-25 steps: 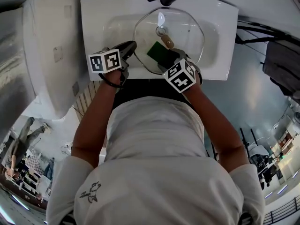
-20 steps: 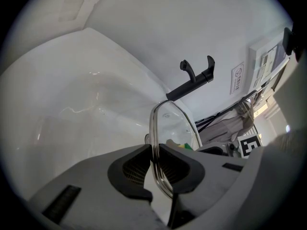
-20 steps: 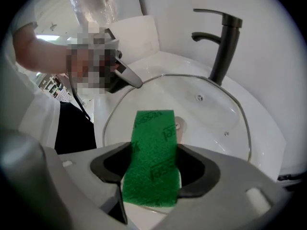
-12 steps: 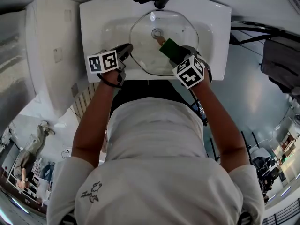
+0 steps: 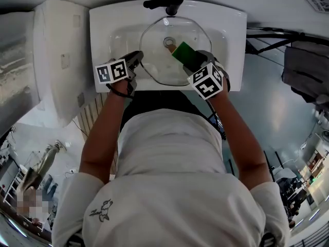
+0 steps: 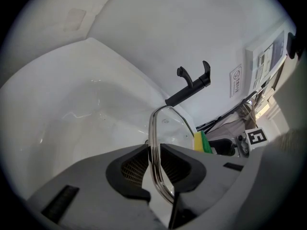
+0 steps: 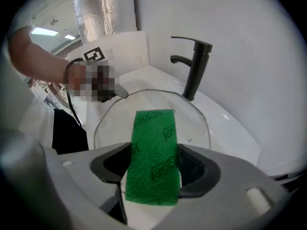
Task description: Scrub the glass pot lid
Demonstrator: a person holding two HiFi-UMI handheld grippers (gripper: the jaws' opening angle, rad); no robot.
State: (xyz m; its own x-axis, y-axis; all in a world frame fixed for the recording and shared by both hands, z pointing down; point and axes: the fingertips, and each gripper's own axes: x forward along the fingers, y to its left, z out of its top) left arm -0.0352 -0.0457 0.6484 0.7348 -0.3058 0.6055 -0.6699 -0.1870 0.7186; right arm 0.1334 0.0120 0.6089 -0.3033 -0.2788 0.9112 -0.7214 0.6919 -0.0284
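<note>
White sink [image 5: 234, 40], black tap [image 5: 167, 3]. Lid [image 5: 159, 60] sat over the basin, rim pinched between left hand-held gripper [image 5: 138, 57] pads, jaws just easing open. Right hand-held gripper [image 5: 193, 60] clamped on green sponge [image 5: 183, 53], over the lid's right side.

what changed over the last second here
The right hand-held gripper slid the green sponge rightward across the glass pot lid, as the head view shows it. The jaws of the left hand-held gripper have just been opening slightly, with the lid's rim between them. Unchanged: its place at the lid's left edge, the lid in the sink, the sponge grip.
</note>
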